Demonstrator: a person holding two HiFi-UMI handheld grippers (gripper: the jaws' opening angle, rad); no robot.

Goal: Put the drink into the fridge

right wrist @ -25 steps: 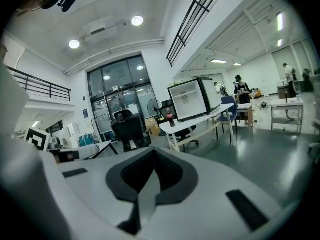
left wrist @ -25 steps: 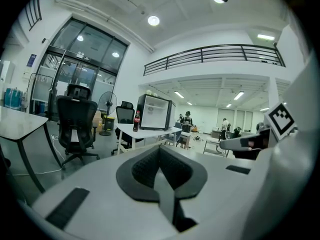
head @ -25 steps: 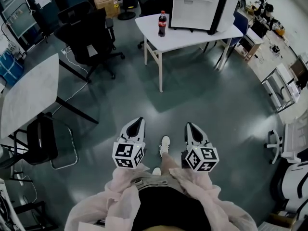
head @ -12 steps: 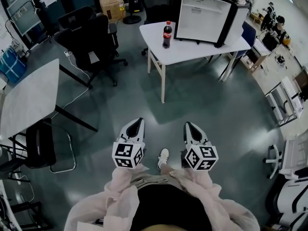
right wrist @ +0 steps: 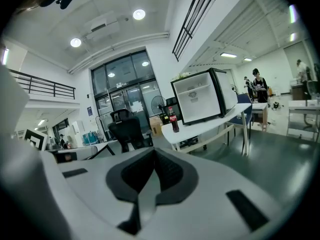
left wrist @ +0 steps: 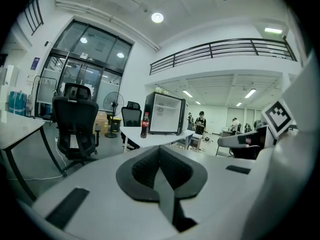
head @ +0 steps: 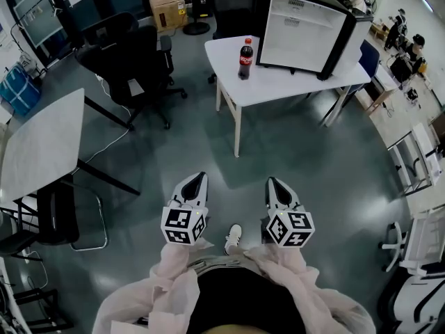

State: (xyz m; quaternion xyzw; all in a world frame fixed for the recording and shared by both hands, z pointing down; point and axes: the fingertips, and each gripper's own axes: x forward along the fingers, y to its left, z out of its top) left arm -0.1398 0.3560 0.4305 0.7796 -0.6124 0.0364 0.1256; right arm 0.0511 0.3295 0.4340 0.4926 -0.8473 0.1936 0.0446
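Note:
A cola bottle (head: pixel 245 59) with a red label stands upright on a white table (head: pixel 292 81), just left of a small black fridge (head: pixel 309 32) whose white inside faces me. The bottle (left wrist: pixel 145 125) and fridge (left wrist: pixel 166 113) show far ahead in the left gripper view, and the bottle (right wrist: pixel 173 120) and fridge (right wrist: pixel 202 102) likewise in the right gripper view. My left gripper (head: pixel 198 179) and right gripper (head: pixel 274 183) are held side by side, low and well short of the table. Both are shut and hold nothing.
Black office chairs (head: pixel 136 56) stand left of the table. A grey-topped table (head: pixel 42 141) and a chair (head: pixel 59 211) are on my left. Desks and white furniture (head: pixel 417 186) line the right side. People (head: pixel 410 47) stand at the back right. Dark floor (head: pixel 292 145) lies between me and the table.
The table, bottle and fridge have shifted slightly down and right in the head view, closer to me. Both grippers keep the same shut pose.

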